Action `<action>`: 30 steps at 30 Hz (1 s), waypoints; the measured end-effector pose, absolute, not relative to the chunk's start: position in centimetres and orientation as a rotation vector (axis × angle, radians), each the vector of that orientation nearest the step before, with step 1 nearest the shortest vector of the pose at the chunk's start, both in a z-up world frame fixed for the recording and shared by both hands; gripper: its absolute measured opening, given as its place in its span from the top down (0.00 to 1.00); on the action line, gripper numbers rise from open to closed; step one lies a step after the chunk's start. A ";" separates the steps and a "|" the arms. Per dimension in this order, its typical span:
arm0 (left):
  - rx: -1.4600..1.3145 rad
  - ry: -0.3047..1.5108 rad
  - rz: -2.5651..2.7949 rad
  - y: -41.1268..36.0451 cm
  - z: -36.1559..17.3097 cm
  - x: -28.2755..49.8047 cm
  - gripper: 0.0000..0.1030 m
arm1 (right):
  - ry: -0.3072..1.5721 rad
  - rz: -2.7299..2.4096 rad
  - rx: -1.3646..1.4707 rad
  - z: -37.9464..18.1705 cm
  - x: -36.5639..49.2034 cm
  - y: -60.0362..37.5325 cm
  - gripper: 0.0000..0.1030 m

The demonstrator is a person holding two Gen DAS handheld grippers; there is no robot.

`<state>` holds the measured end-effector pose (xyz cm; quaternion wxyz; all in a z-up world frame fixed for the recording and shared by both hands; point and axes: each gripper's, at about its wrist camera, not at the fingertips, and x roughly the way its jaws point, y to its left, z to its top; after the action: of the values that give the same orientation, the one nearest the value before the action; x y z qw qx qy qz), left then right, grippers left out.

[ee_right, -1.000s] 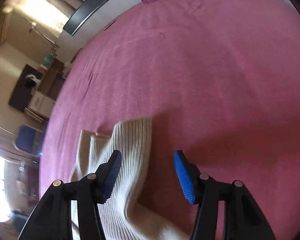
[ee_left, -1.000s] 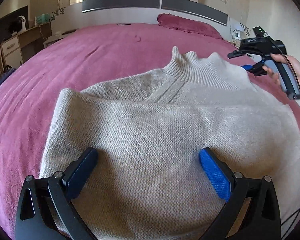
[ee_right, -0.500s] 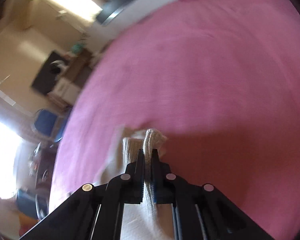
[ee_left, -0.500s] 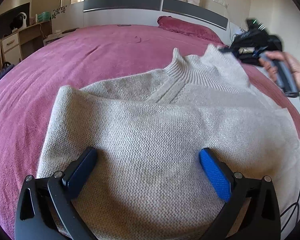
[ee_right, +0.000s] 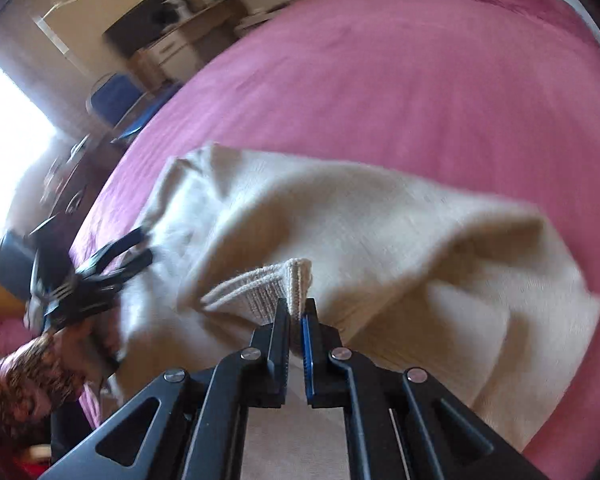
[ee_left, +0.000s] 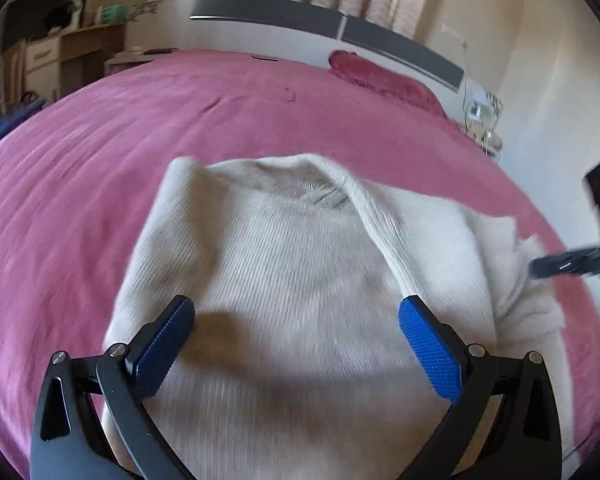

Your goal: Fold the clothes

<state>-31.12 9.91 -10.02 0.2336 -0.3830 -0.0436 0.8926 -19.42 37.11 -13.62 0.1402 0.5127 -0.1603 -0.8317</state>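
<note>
sweater [ee_left: 300,280]: cream knit, on pink bed [ee_left: 100,160], frame centre. right gripper [ee_right: 296,312]: fingers pressed together, pinching ribbed edge, lower centre. left gripper [ee_left: 296,320]: fingers spread wide over the knit, lower frame, cloth lying between them, ungripped.

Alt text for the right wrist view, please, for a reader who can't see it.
The right gripper has its jaws shut on the ribbed edge of a cream knit sweater, lifting it off a pink bedspread. The left gripper shows blurred at the left edge, by the sweater.
</note>
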 end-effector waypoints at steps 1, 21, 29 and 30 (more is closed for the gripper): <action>-1.053 -0.139 2.463 9.3 -9.9 -30.4 0.00 | -0.492 -2.394 1.483 -14.3 -19.5 37.2 0.96; -1.140 0.498 2.435 22.3 -10.0 -34.4 0.00 | -0.307 -2.584 1.476 -12.2 -22.5 31.5 0.81; -1.201 0.384 2.392 17.2 -11.5 -35.8 0.00 | 0.141 -2.492 1.732 -17.7 -18.7 30.3 0.80; -1.214 0.353 2.383 16.7 -11.4 -35.8 0.00 | 0.070 -2.478 1.745 -17.6 -18.3 30.9 0.80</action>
<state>-35.79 16.74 -11.40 0.2204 -0.4389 0.1276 0.8617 -18.28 30.87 -17.55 0.0549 0.5747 0.0230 -0.8162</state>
